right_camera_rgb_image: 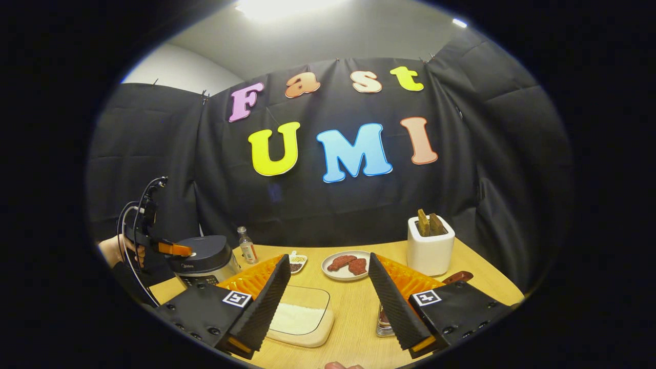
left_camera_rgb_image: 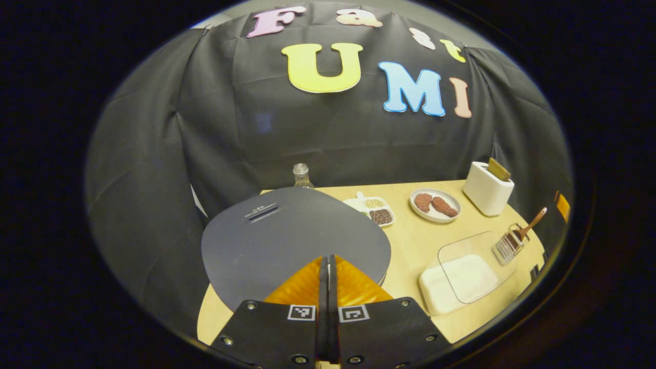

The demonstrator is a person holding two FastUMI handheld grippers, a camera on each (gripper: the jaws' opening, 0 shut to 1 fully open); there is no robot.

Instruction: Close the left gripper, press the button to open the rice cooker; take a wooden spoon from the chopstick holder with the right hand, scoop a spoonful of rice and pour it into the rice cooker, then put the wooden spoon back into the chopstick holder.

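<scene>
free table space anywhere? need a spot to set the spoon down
Bare wood lies between the rice cooker and the rice tray, running back toward the plate of meat. Another patch sits between that tray and the white holder. The back edge is crowded: bottle, divided dish, plate, holder.
</scene>
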